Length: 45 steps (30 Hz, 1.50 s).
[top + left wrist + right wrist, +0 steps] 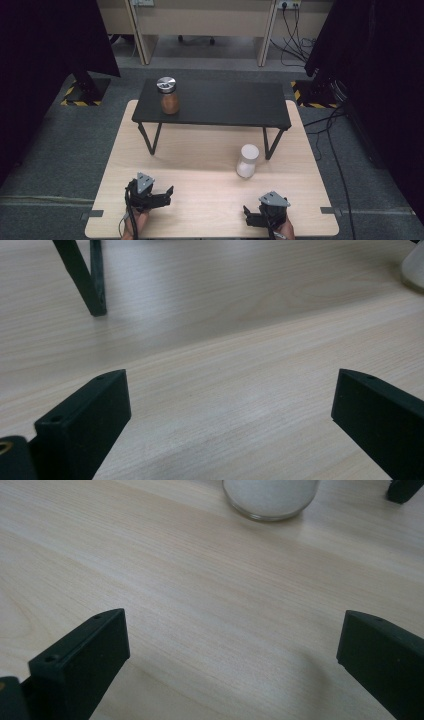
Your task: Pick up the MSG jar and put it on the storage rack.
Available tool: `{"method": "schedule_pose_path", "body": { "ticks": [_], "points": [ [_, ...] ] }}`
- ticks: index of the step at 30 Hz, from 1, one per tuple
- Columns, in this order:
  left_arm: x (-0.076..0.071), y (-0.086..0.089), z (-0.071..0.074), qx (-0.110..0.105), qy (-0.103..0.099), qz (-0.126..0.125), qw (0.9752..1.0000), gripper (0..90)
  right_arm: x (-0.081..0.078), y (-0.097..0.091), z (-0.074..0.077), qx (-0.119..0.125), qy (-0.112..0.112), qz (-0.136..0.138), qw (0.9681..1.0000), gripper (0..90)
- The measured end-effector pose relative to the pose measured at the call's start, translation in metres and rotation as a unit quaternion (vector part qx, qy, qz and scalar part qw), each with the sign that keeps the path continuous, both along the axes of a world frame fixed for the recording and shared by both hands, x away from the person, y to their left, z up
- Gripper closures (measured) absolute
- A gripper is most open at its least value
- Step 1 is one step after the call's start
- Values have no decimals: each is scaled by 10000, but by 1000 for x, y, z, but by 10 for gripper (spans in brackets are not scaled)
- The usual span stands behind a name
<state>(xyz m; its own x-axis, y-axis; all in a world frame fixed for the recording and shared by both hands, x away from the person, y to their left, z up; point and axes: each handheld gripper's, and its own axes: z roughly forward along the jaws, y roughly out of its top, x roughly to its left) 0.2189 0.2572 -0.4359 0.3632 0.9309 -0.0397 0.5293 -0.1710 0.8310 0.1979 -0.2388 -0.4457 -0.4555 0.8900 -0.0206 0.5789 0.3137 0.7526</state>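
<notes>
High view shows a white jar (247,160) standing upright on the pale wooden table (200,200), right of centre, just beside the front right leg of a low black shelf (215,102). The jar is filled with something white and wears a white lid. It stands apart from both grippers, nearer to the right one.

Seen from the right gripper view, the base of the white jar (270,497) sits at the top edge, straight ahead of the jaws, with bare wood between it and them. The right gripper (232,645) has its jaws spread wide and nothing lies between them. From above, the right gripper (265,212) rests low at the near edge of the table, below and slightly right of the jar.

The left gripper (150,195) sits at the near left of the table, well apart from the jar. In the left gripper view its jaws (230,407) are likewise spread wide over bare wood, with a black shelf leg (85,277) ahead at upper left and a sliver of the white jar (414,265) at the upper right corner.

On the black shelf, towards its left end, stands a brown jar (168,95) with a silver lid, upright and far from both grippers.
</notes>
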Motion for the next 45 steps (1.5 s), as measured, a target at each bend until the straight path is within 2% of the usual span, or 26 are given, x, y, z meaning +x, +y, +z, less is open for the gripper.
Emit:
{"method": "schedule_pose_path", "body": {
  "ticks": [16, 26, 30, 33, 38, 40, 42, 45],
  "points": [
    [-14, 10, 0, 31, -2, 268, 9996, 16, 11, 10, 0, 31, -102, 254, 9996, 4],
    [-16, 11, 0, 24, -1, 300, 9995, 16, 13, 5, -3, 320, -134, 165, 9993, 8],
    [-16, 12, 0, 5, -10, 311, 9995, 16, 10, 2, -5, 499, -285, 76, 9983, 13],
    [-16, 12, 0, 9, -12, 305, 9995, 16, 2, 2, -5, 567, -510, 34, 9971, 20],
    [-16, 11, 0, 33, -6, 292, 9996, 17, -4, -1, 0, 576, -698, 33, 9959, 26],
    [-16, 11, 0, 24, -5, 299, 9996, 16, -5, -7, 1, 727, -781, 74, 9943, 25],
    [-16, 12, 0, 10, -11, 312, 9995, 16, -7, -8, 2, 752, -884, 34, 9932, 24],
    [-16, 12, 0, 12, -10, 321, 9995, 16, -4, -9, 4, 771, -907, 36, 9929, 20]
  ]
}}
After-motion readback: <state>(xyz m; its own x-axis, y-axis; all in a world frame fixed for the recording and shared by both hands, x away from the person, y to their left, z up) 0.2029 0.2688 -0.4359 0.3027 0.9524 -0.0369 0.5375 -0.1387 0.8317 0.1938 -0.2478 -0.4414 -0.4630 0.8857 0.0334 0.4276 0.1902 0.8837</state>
